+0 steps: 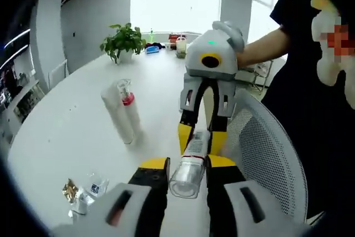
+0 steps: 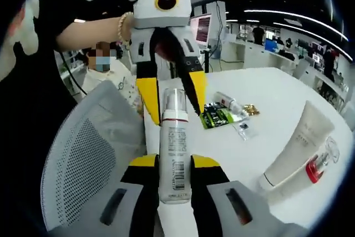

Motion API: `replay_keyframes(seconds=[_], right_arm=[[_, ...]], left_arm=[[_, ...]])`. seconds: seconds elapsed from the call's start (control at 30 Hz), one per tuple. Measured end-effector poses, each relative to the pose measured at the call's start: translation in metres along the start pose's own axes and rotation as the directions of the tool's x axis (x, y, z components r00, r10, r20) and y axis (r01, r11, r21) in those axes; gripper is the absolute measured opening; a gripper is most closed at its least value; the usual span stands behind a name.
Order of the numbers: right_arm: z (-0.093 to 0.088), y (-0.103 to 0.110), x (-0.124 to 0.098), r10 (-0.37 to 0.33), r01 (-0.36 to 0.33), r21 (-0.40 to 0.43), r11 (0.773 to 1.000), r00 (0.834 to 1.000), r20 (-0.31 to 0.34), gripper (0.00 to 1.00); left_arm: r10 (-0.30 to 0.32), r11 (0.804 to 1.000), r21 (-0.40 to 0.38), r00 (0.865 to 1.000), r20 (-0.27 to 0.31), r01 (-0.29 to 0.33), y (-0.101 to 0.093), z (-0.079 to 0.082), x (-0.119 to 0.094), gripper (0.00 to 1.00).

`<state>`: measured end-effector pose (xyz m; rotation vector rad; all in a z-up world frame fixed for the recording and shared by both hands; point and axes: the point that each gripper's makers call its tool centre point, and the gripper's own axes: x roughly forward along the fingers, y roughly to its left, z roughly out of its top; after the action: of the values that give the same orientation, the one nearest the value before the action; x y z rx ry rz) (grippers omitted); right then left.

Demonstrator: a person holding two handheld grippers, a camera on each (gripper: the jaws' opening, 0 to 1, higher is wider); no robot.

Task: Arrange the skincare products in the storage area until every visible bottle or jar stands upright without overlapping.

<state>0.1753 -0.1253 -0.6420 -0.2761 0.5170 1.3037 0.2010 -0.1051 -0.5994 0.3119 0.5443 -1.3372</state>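
Note:
A slim white pump bottle with a clear cap (image 1: 187,180) and a barcode label (image 2: 175,154) hangs in the air over the table edge, held from both ends. My left gripper (image 1: 187,165) is shut on its capped end, and it shows from the front (image 2: 173,101) in the right gripper view. My right gripper (image 2: 175,163) is shut on the bottle's base end and faces me (image 1: 202,137) in the left gripper view. A white tube (image 1: 118,119) (image 2: 297,148) stands cap-down on the table beside a clear bottle with red content (image 1: 128,97) (image 2: 318,168).
A white mesh chair (image 1: 266,148) (image 2: 89,154) stands under the grippers at the white table's (image 1: 61,131) edge. Sachets and small packets (image 1: 83,192) (image 2: 219,116) lie on the table with a small tube (image 2: 226,100). A potted plant (image 1: 123,40) sits at the far side. A person's arm holds each gripper.

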Motion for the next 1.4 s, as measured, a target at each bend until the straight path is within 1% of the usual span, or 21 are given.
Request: replay_keyframes(seconds=[0.07, 0.1, 0.13, 0.23, 0.33, 0.4, 0.5, 0.57, 0.67, 0.73, 0.8, 0.93, 1.0, 1.03, 1.1, 1.13, 1.17, 1.23, 1.27, 1.3, 1.4], right_arm=[[0.004, -0.001, -0.005, -0.015, 0.011, 0.064, 0.998, 0.998, 0.057, 0.20], [0.005, -0.002, -0.006, -0.023, 0.017, 0.085, 0.996, 0.997, 0.074, 0.20], [0.007, -0.003, -0.008, -0.034, 0.022, 0.119, 0.993, 0.994, 0.100, 0.20], [0.014, -0.004, -0.013, -0.053, 0.021, 0.190, 0.982, 0.985, 0.166, 0.20], [0.024, -0.006, -0.019, -0.077, 0.007, 0.269, 0.963, 0.965, 0.250, 0.20], [0.032, -0.006, -0.024, -0.086, -0.020, 0.319, 0.947, 0.945, 0.315, 0.20], [0.037, -0.006, -0.026, -0.094, -0.036, 0.344, 0.938, 0.930, 0.354, 0.21], [0.044, -0.005, -0.028, -0.100, -0.061, 0.371, 0.927, 0.911, 0.401, 0.21], [0.057, -0.005, -0.033, -0.111, -0.111, 0.410, 0.905, 0.870, 0.481, 0.21], [0.062, -0.004, -0.034, -0.112, -0.128, 0.417, 0.900, 0.856, 0.505, 0.21], [0.065, -0.003, -0.035, -0.112, -0.143, 0.424, 0.894, 0.846, 0.520, 0.21], [0.070, -0.003, -0.035, -0.123, -0.162, 0.443, 0.882, 0.828, 0.546, 0.21], [0.074, -0.003, -0.036, -0.131, -0.190, 0.463, 0.866, 0.807, 0.576, 0.21], [0.074, -0.003, -0.036, -0.137, -0.188, 0.469, 0.863, 0.806, 0.576, 0.21], [0.074, -0.003, -0.035, -0.139, -0.186, 0.469, 0.863, 0.806, 0.575, 0.21], [0.074, -0.002, -0.034, -0.135, -0.182, 0.466, 0.866, 0.811, 0.569, 0.21], [0.072, 0.000, -0.032, -0.127, -0.168, 0.453, 0.876, 0.825, 0.551, 0.22], [0.069, 0.001, -0.030, -0.124, -0.132, 0.433, 0.892, 0.848, 0.516, 0.22], [0.067, 0.001, -0.030, -0.125, -0.121, 0.427, 0.896, 0.853, 0.506, 0.23], [0.062, 0.000, -0.029, -0.132, -0.086, 0.411, 0.907, 0.871, 0.474, 0.23], [0.059, -0.001, -0.030, -0.132, -0.044, 0.368, 0.929, 0.888, 0.440, 0.23]], left_arm=[[0.023, 0.997, -0.079, 0.996, 0.088, -0.016, 0.004, 0.011, -0.005, 0.30], [0.025, 0.994, -0.107, 0.993, 0.118, -0.012, -0.001, 0.019, -0.002, 0.30], [0.039, 0.989, -0.149, 0.986, 0.163, -0.014, 0.000, 0.025, -0.003, 0.31], [0.052, 0.976, -0.217, 0.970, 0.236, 0.001, 0.001, 0.031, -0.008, 0.32], [0.067, 0.956, -0.293, 0.944, 0.323, 0.032, -0.001, 0.041, -0.011, 0.34], [0.071, 0.937, -0.341, 0.922, 0.380, 0.068, -0.004, 0.048, -0.014, 0.35], [0.083, 0.918, -0.382, 0.887, 0.455, 0.110, -0.005, 0.058, -0.018, 0.36], [0.089, 0.912, -0.392, 0.875, 0.475, 0.120, -0.005, 0.061, -0.018, 0.35], [0.081, 0.907, -0.400, 0.877, 0.473, 0.132, -0.010, 0.060, -0.014, 0.32], [0.077, 0.905, -0.404, 0.882, 0.464, 0.133, -0.013, 0.060, -0.011, 0.31], [0.073, 0.901, -0.409, 0.881, 0.468, 0.143, -0.016, 0.061, -0.010, 0.29], [0.092, 0.891, -0.424, 0.851, 0.517, 0.161, -0.015, 0.072, -0.013, 0.24], [0.116, 0.890, -0.432, 0.847, 0.519, 0.143, -0.011, 0.072, -0.014, 0.22], [0.118, 0.891, -0.431, 0.842, 0.527, 0.145, -0.011, 0.074, -0.015, 0.22], [0.131, 0.883, -0.448, 0.840, 0.527, 0.143, -0.009, 0.076, -0.016, 0.21], [0.121, 0.879, -0.452, 0.844, 0.523, 0.154, -0.011, 0.078, -0.016, 0.21], [0.117, 0.881, -0.448, 0.847, 0.519, 0.153, -0.012, 0.080, -0.016, 0.20], [0.090, 0.895, -0.423, 0.875, 0.475, 0.138, -0.017, 0.076, -0.013, 0.20], [0.095, 0.914, -0.393, 0.890, 0.446, 0.100, -0.016, 0.075, -0.012, 0.20], [0.089, 0.922, -0.377, 0.901, 0.425, 0.087, -0.016, 0.074, -0.010, 0.20], [0.066, 0.950, -0.307, 0.925, 0.373, 0.056, -0.019, 0.073, -0.006, 0.20]])
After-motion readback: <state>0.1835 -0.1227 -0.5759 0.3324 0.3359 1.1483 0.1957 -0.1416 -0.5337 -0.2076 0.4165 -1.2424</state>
